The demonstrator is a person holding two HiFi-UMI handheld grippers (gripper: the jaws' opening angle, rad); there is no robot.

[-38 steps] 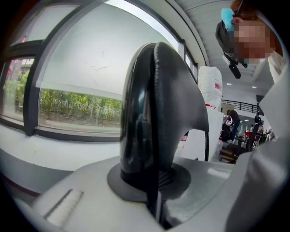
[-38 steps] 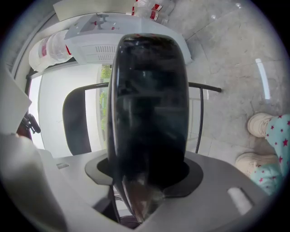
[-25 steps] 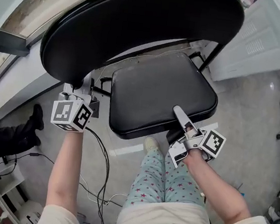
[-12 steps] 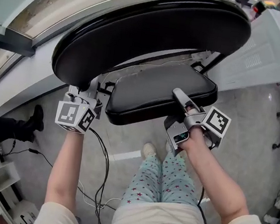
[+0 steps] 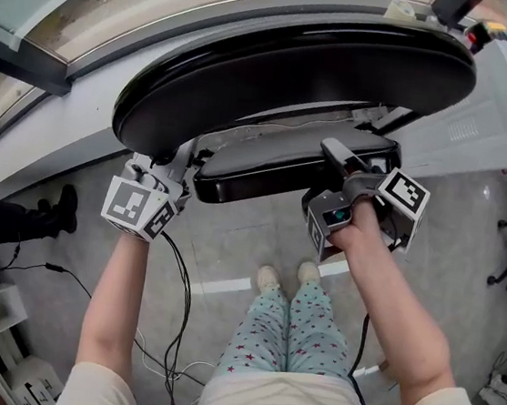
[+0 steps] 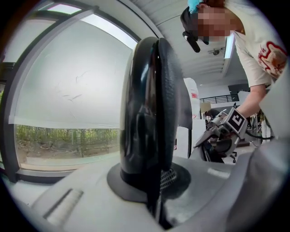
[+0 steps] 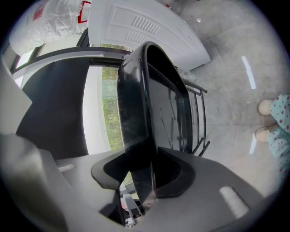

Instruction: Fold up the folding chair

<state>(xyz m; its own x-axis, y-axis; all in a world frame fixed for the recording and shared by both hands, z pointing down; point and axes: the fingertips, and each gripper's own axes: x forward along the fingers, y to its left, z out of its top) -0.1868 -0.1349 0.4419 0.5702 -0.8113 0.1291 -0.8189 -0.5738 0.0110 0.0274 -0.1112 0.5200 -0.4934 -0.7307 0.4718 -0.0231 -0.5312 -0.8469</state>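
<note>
Grey floor below. Folding chair at twelve o'clock, seat tilted up near backrest. Left gripper clamped on backrest edge, nine o'clock; right gripper clamped on seat front, three o'clock.

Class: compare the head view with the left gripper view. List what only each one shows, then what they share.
Head view only: the person's star-patterned trousers, shoes, cables on the floor, and the seat clamped by the right gripper. Left gripper view only: trees outside, and a close look at the left gripper closed on the backrest edge. Both: the backrest and both grippers.
</note>
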